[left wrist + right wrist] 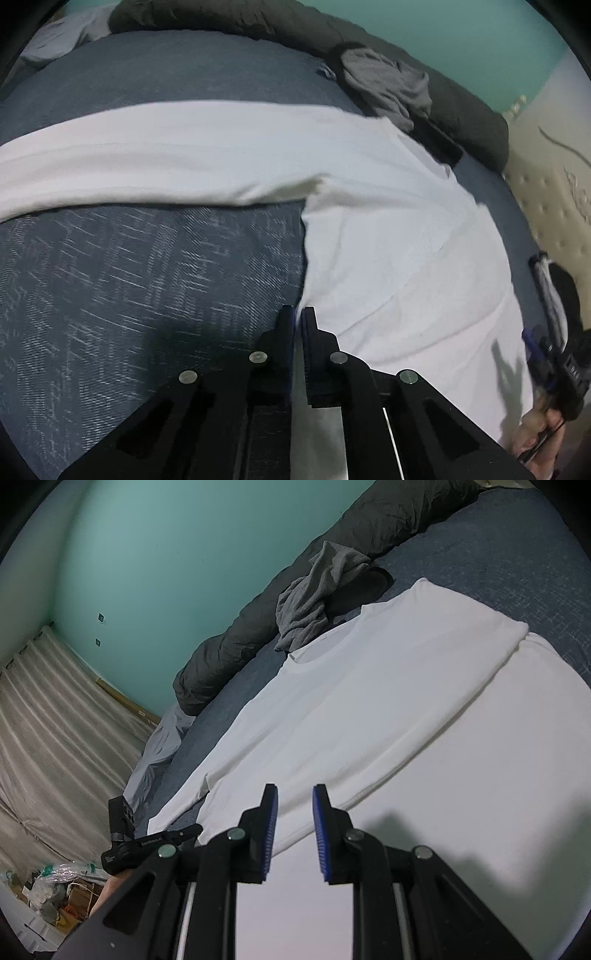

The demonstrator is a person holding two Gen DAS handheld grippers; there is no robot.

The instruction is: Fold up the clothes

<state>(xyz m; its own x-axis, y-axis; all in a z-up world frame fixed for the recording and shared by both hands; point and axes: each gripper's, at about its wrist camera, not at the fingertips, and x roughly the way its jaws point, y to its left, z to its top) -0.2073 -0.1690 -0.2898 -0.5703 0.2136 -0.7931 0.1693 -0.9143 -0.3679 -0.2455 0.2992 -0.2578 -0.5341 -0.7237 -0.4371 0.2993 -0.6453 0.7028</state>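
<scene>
1. We had the left gripper [298,317] pinched nearly shut on the white shirt [388,236] side edge, cloth running back between its jaws
2. Right gripper [294,805] was partly open over the shirt's lower part, holding nothing
3. Shirt lay flat on the blue bedspread [129,277], one sleeve spread sideways
4. To fold well we judged: keep the edge taut, carry it across evenly, right gripper pins the cloth
5. Grey garment [314,602] and dark rolled blanket [258,627] sat near the collar, not blocking

Teal wall [155,554], beige curtain [48,738], dark rolled duvet [369,520].
</scene>
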